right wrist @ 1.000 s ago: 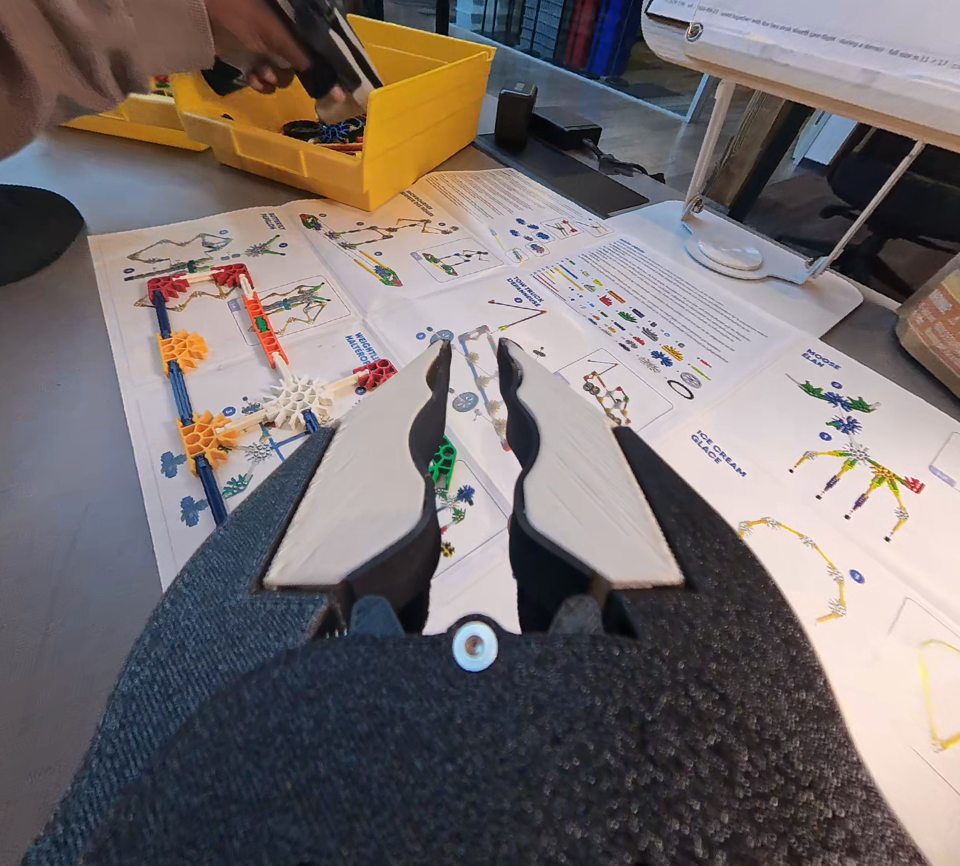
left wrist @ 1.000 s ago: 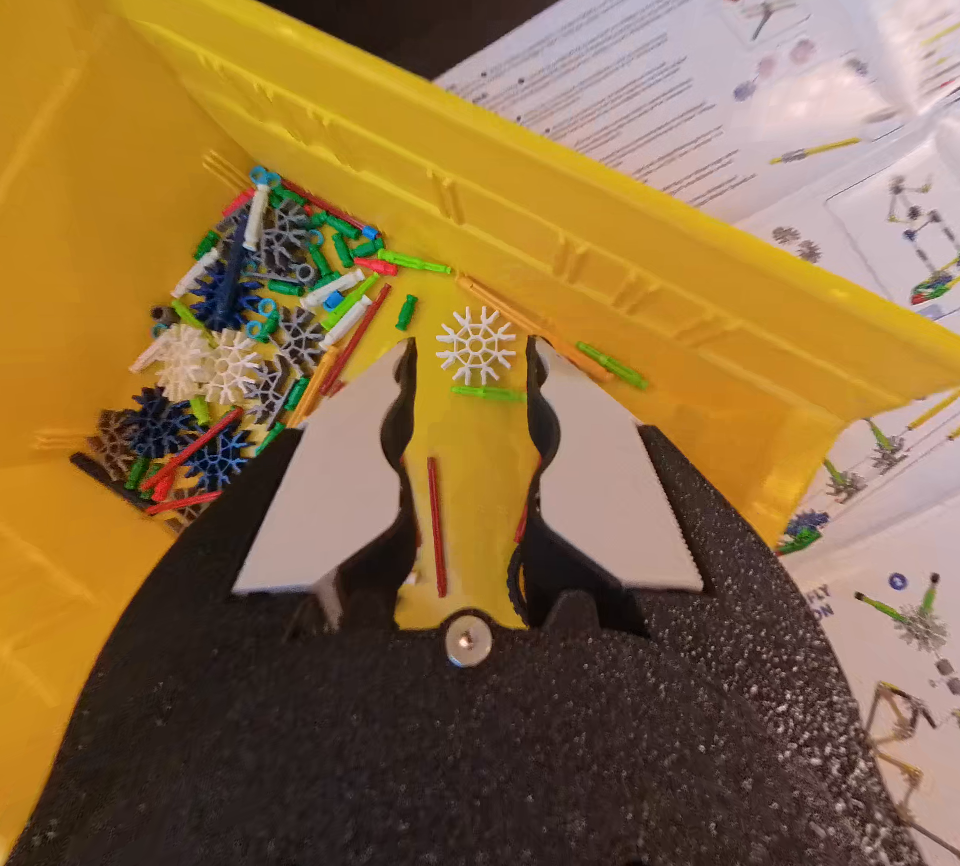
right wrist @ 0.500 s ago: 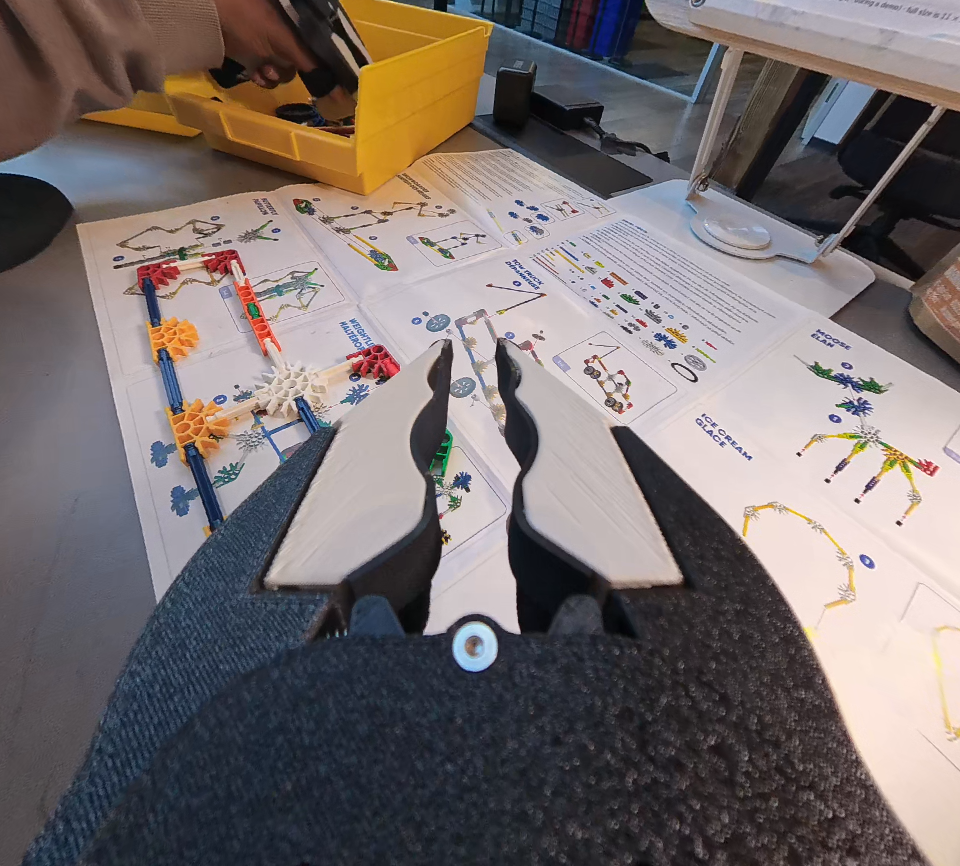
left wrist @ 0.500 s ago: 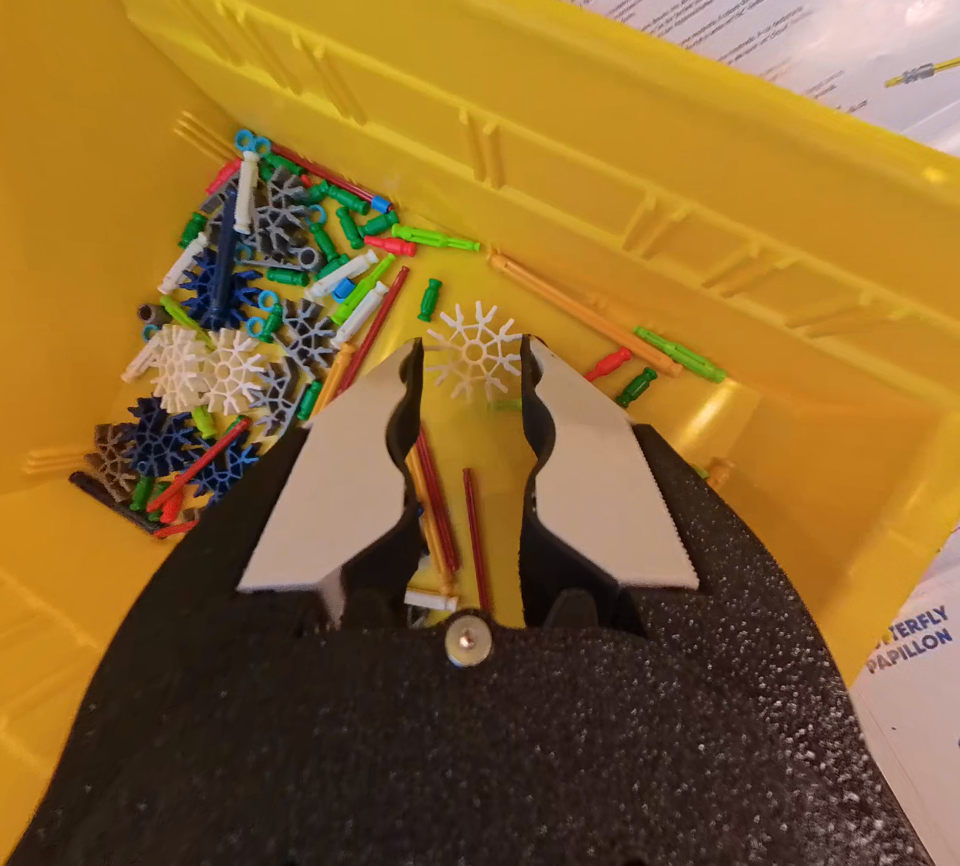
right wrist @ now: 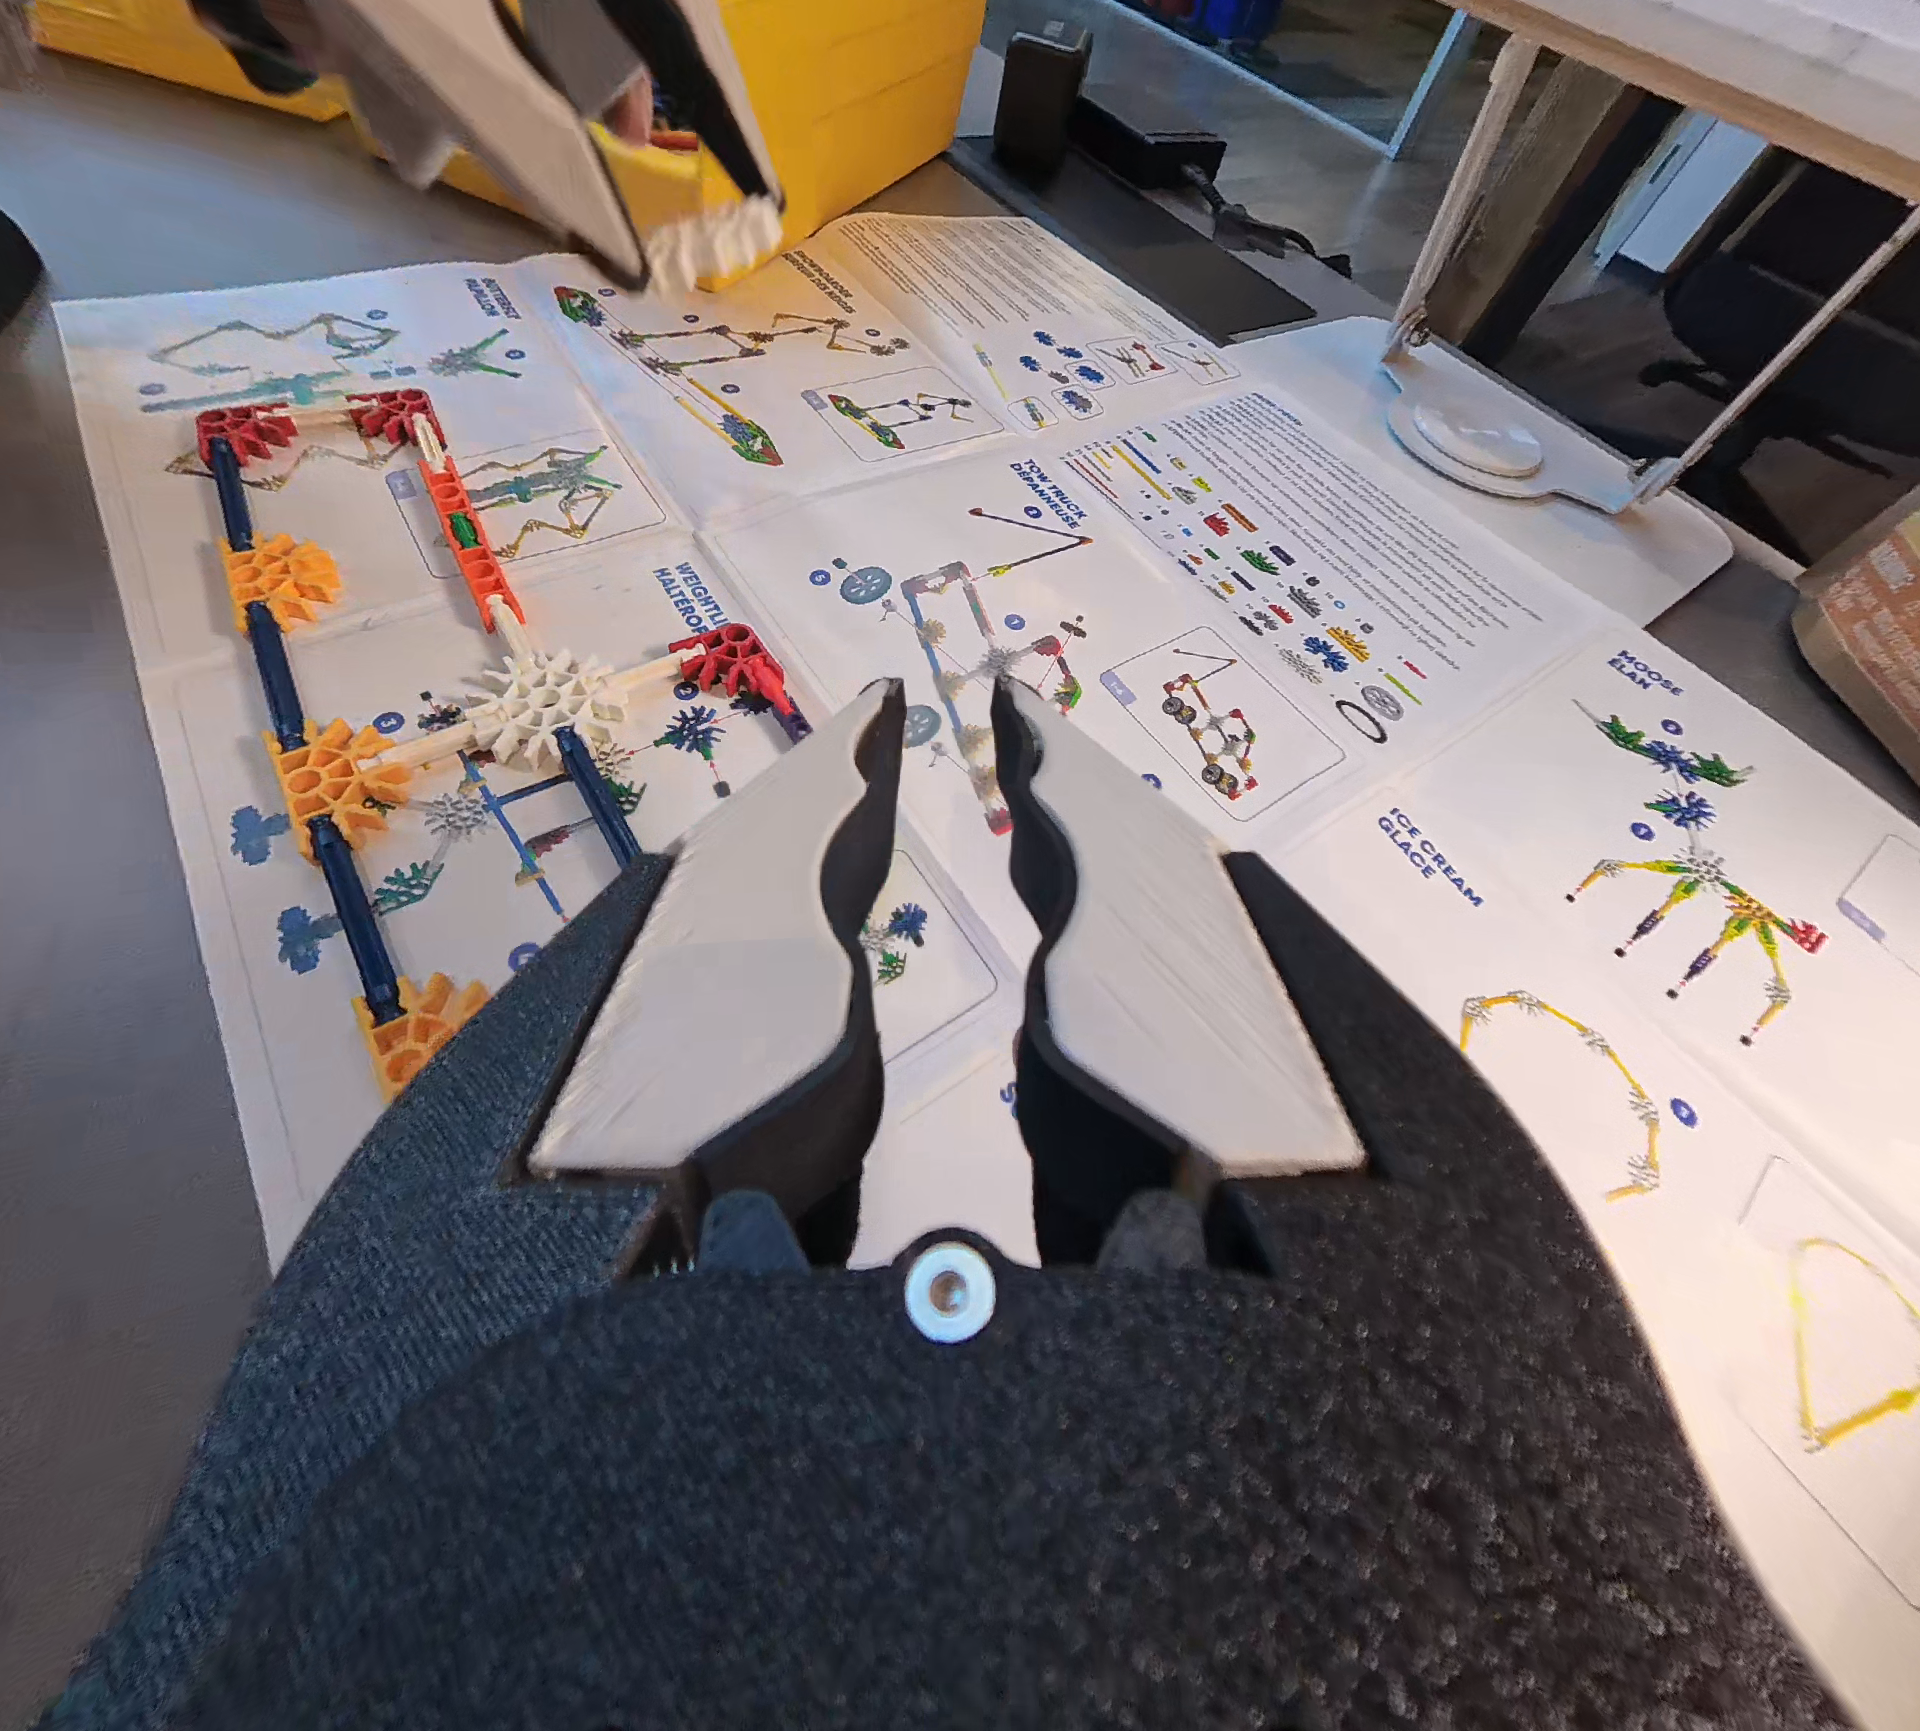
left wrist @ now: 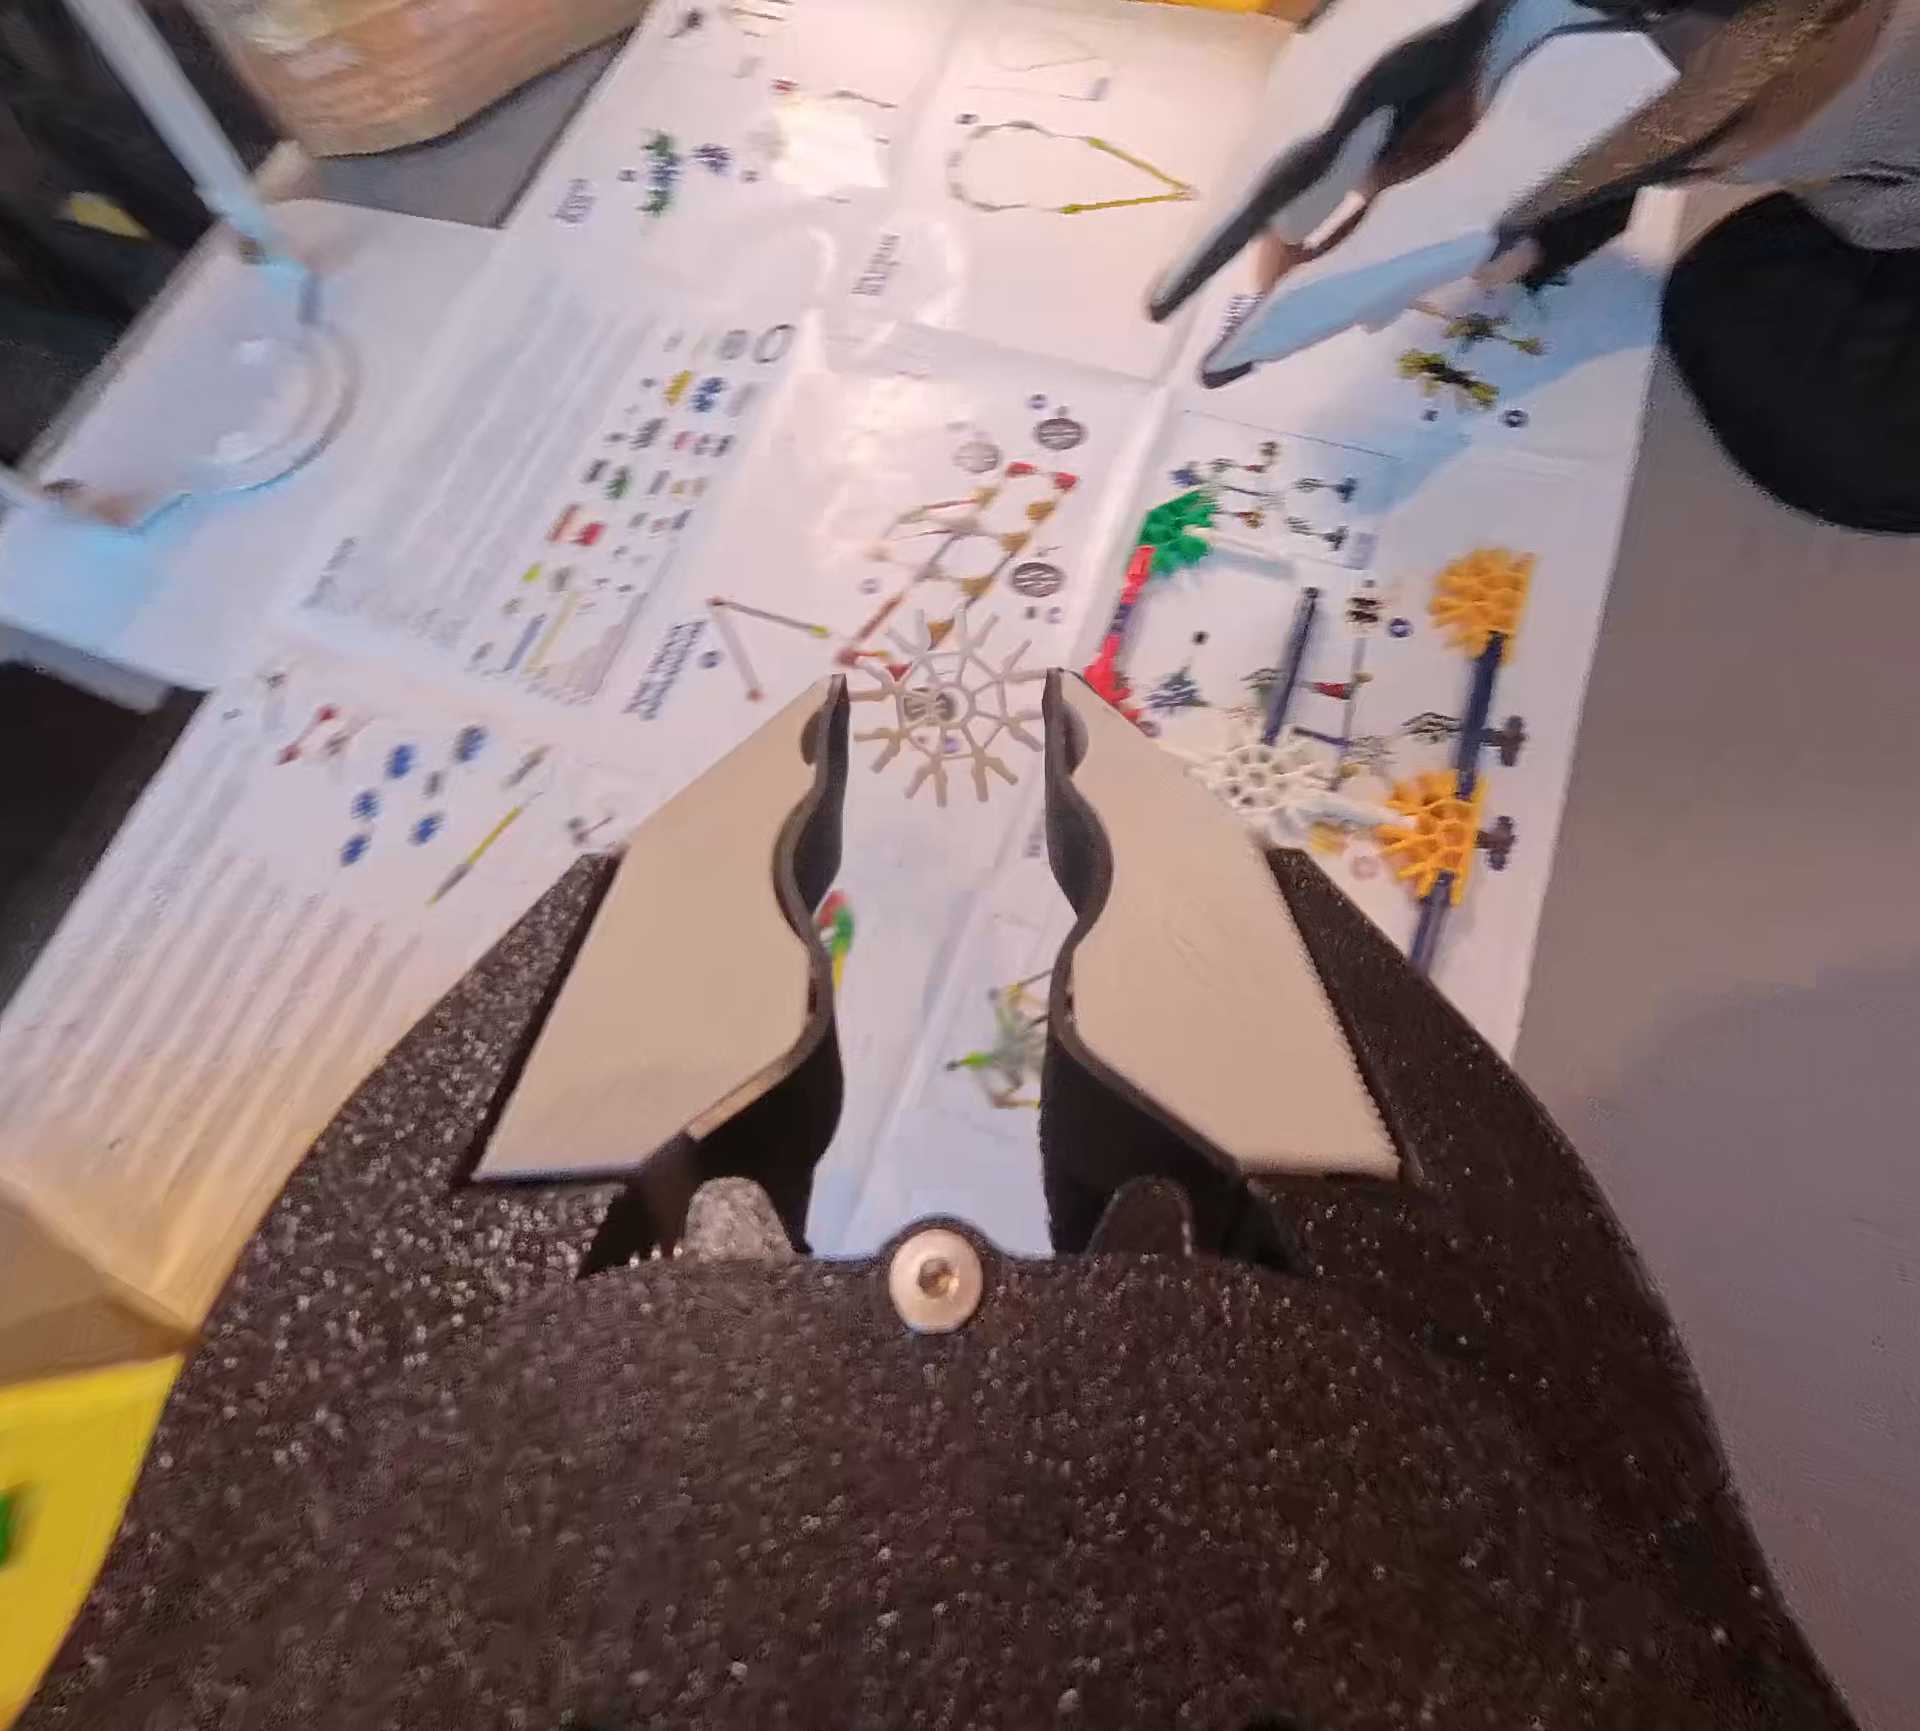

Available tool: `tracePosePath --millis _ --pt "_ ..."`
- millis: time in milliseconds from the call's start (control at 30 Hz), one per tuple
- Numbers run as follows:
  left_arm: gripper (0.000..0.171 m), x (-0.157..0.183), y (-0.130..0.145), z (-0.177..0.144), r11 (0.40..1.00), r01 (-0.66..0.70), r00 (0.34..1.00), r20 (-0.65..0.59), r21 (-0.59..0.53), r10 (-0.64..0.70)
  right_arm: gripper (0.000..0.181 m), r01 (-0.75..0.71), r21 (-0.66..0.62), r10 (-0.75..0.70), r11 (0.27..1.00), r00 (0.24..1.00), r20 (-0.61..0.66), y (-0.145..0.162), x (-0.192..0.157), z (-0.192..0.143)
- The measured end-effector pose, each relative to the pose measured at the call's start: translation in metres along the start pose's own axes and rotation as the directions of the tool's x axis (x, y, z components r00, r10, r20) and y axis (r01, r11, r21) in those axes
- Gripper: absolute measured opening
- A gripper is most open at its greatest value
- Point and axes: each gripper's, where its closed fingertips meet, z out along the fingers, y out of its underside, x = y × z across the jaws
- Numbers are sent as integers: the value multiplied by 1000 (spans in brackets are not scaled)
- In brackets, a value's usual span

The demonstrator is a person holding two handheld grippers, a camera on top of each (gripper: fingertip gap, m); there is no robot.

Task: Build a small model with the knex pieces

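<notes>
White snowflake connector is now being held clamped between the fingertips of the left gripper, up in the air over the instruction sheet. A second ago it was lying flat on the floor of the yellow bin, with the jaws standing open around it; half a second ago the fingers were being brought in at its rim. It has therefore been gripped, lifted out and carried away from the bin. In the right wrist view it is being seen edge-on, pinched at the tips, just in front of the bin's front wall.

Being a flat disc, the connector has no long axis; its face is being presented toward the left camera, its spokes pointing outward all round, its plane tilted to the sheet. The partly built model is lying on the sheet, well apart from it.

Nothing is being held by the right gripper; its jaws are being kept slightly apart above the sheet.
</notes>
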Motion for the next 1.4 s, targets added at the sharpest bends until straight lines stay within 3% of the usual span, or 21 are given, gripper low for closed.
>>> tracePosePath --millis 100,233,500,700,867,1067,1400 --pt "35 48 0 41 999 -32 989 -144 -9 31 16 20 -26 -21 999 1000 -8 3 5 -5" --pt "35 83 -2 74 996 -78 965 -254 -37 66 17 47 -94 -41 994 997 70 17 -3 -12" --pt "36 102 -5 99 987 -150 943 -309 -64 123 17 48 -114 -18 992 967 255 26 -29 -26" --pt "39 107 5 102 984 -152 938 -327 -97 113 17 74 -188 -9 979 946 323 43 -44 -23" --pt "44 95 10 82 983 -144 944 -313 -113 102 18 100 -228 -17 969 941 339 51 -50 -20" --pt "30 90 38 71 978 -140 948 -305 -153 88 42 125 -306 -17 944 943 332 56 -59 -11" --pt "5 93 47 72 969 -199 937 -320 -149 143 32 193 -327 -60 925 924 377 57 -65 -7"
